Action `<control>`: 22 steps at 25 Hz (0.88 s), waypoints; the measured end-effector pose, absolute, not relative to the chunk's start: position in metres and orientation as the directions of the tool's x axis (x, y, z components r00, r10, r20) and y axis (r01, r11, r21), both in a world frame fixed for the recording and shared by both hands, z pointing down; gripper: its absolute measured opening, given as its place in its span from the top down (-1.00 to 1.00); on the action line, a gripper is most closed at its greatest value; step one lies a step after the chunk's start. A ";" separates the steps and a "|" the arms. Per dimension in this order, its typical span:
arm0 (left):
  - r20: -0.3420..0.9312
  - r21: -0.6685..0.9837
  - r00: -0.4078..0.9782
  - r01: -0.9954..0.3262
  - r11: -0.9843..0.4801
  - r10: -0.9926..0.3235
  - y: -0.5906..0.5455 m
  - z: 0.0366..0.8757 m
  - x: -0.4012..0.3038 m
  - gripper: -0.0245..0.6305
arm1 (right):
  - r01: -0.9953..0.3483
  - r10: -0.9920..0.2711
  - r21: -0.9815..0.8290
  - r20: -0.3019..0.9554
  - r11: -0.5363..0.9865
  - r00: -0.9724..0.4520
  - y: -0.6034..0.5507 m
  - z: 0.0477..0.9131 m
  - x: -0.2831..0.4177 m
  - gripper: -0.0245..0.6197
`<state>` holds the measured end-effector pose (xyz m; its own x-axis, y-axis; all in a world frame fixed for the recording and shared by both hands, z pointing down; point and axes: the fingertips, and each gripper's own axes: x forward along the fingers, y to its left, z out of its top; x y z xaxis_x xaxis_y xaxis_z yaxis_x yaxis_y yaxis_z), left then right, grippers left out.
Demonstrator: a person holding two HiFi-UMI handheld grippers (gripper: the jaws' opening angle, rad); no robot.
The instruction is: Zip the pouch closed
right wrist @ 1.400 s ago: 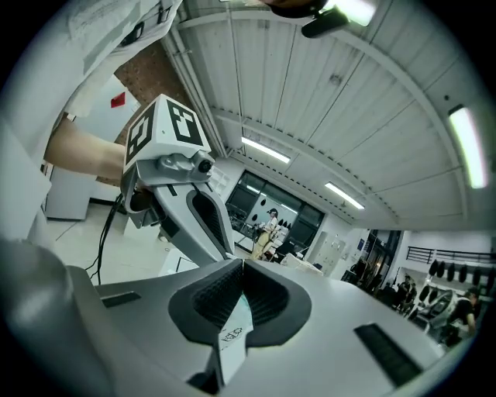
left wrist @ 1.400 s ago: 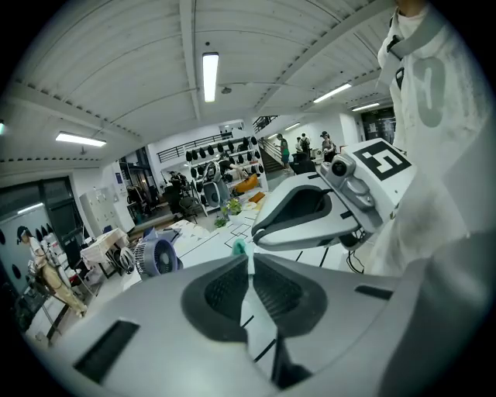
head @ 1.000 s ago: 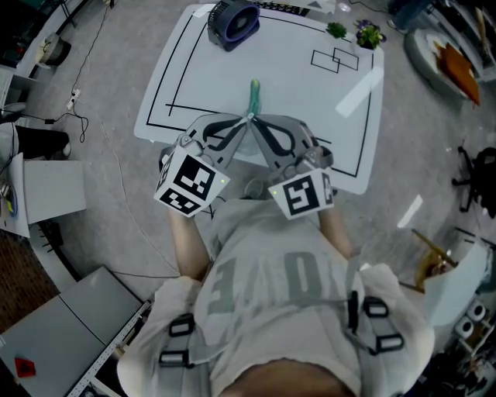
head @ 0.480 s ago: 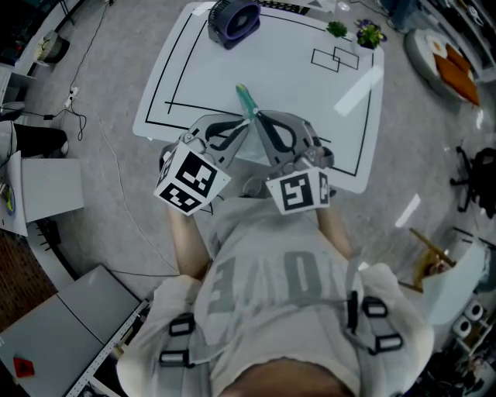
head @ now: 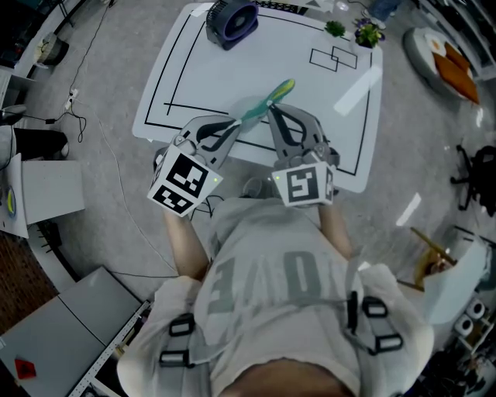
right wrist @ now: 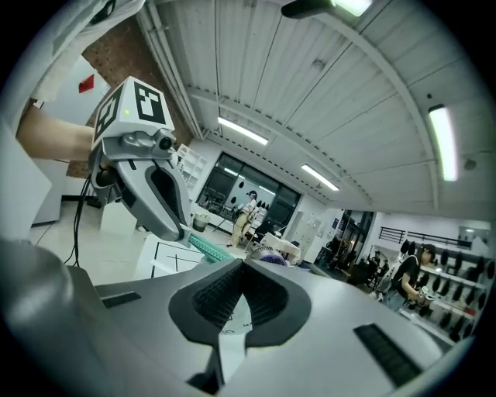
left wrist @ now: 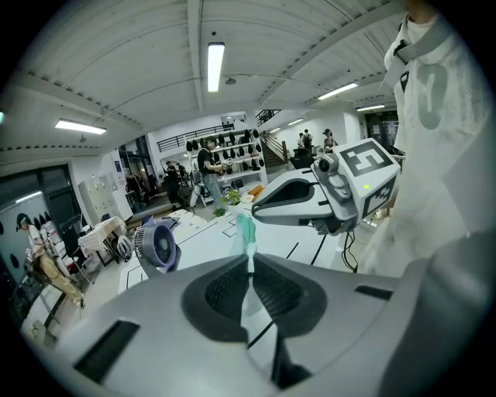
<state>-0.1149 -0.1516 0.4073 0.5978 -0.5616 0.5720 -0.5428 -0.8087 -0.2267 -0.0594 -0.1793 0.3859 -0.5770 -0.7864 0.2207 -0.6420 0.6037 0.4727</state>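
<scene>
A slim see-through pouch (head: 266, 101) with a teal zip edge and a yellow-green far end hangs in the air over the near edge of the white table (head: 201, 70). It slants up to the right. My left gripper (head: 235, 124) is shut on its lower left end; in the left gripper view the teal strip (left wrist: 246, 230) rises out of the closed jaws. My right gripper (head: 270, 111) is shut on the zip edge a little further along. In the right gripper view the teal edge (right wrist: 203, 247) runs left from my shut jaws to the left gripper (right wrist: 184, 233).
A dark purple fan (head: 232, 19) stands at the table's far edge, with two small plants (head: 369, 35) at the far right corner. Black lines mark the tabletop. The person's torso is right behind both grippers. People stand in the room beyond.
The pouch pointed straight away from me and now slants to the right. The right gripper has slid right along it, away from the left gripper, which shifted slightly left.
</scene>
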 end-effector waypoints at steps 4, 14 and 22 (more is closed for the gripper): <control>0.589 -0.235 0.558 -0.575 -0.784 -0.585 -0.153 0.409 -0.135 0.87 | -0.677 -0.817 0.469 0.220 0.568 -0.533 -0.187 0.386 -0.045 0.90; 0.591 -0.246 0.490 -0.647 -0.722 -0.641 -0.160 0.409 -0.169 0.87 | -0.720 -0.865 0.483 0.218 0.498 -0.452 -0.203 0.387 -0.015 0.90; 0.585 -0.294 0.434 -0.674 -0.678 -0.685 -0.171 0.409 -0.174 0.87 | -0.728 -0.853 0.446 0.223 0.520 -0.472 -0.213 0.392 -0.021 0.90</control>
<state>-0.1739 -0.1715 0.4094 0.4343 -0.6851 0.5848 -0.6738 -0.6780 -0.2939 -0.0210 -0.2127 0.3923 -0.4719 -0.8529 0.2233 -0.7283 0.5199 0.4464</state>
